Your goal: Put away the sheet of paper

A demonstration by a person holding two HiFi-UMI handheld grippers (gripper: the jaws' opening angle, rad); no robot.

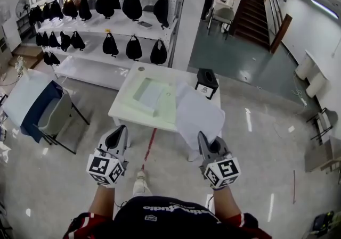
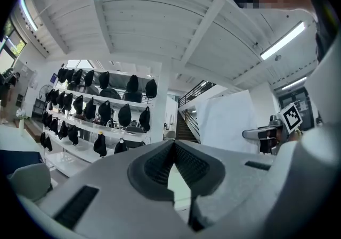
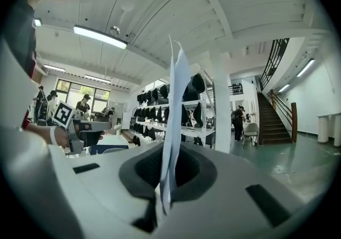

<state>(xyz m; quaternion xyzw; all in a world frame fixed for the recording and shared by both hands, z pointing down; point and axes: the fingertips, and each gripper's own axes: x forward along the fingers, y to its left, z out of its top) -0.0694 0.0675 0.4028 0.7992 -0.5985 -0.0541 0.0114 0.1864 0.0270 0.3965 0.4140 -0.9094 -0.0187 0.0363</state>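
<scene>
Sheet of paper [image 1: 200, 115] clamped in right gripper [image 1: 204, 139] — sticking out ahead.

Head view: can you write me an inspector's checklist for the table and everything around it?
Surface: white table, with a pale green mat and a pale flat rectangle on it.
Job's things: sheet of paper, held up in the air by the right gripper.
Clutter: small round thing at the table's far edge, too small to tell what it is.
Grippers: left gripper shut and empty; right gripper shut on the sheet of paper.
Cables: nothing seen.
Surroundings: shelves of black bags, black box on the floor, chair, stairs.
</scene>
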